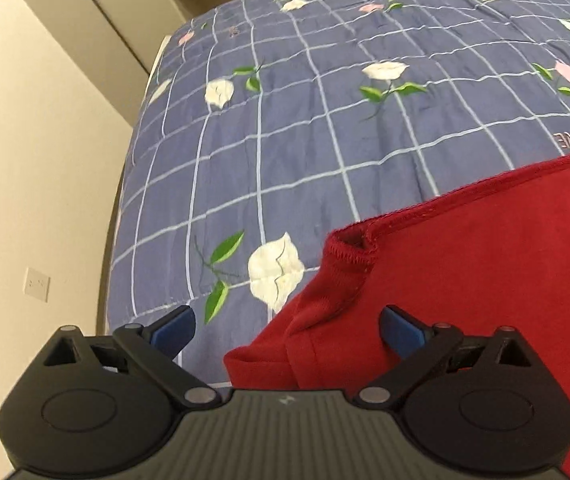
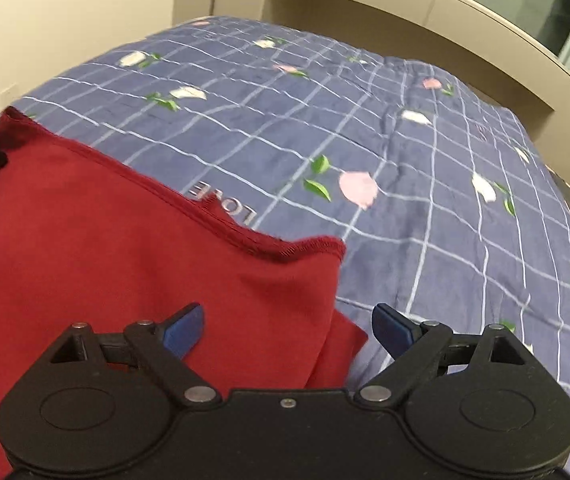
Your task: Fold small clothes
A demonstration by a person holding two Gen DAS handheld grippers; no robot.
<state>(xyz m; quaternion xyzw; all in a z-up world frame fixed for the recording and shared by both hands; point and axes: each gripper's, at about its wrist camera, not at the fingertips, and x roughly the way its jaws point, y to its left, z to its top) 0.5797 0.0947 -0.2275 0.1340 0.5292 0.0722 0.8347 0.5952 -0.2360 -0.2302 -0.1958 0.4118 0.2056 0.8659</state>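
Red knit garment lies on a bed, spread over a blue checked bedspread printed with white and pink flowers and green leaves. Garment is doubled over: two layers show at its near corners in both views, upper layer set back a little from the lower. Overlocked hem runs along its far edge, with one corner turned up and curled. Left tool is spread wide, nothing between its blue fingertips; the left fingertip sits above bare bedspread, the right one above red cloth, and the garment's left edge passes through the gap. Whether the tips touch the fabric cannot be told. Right tool is likewise wide apart and holds nothing; its left blue fingertip is over the red cloth, its right one over the bedspread, with the garment's right folded edge running between them. In the right wrist view the left tool shows at the far left edge, over the garment's opposite corner. Mirrored lettering printed on the bedspread is partly covered by the hem. Beige headboard curves behind the bed; cream wall with a white outlet plate on the left side.
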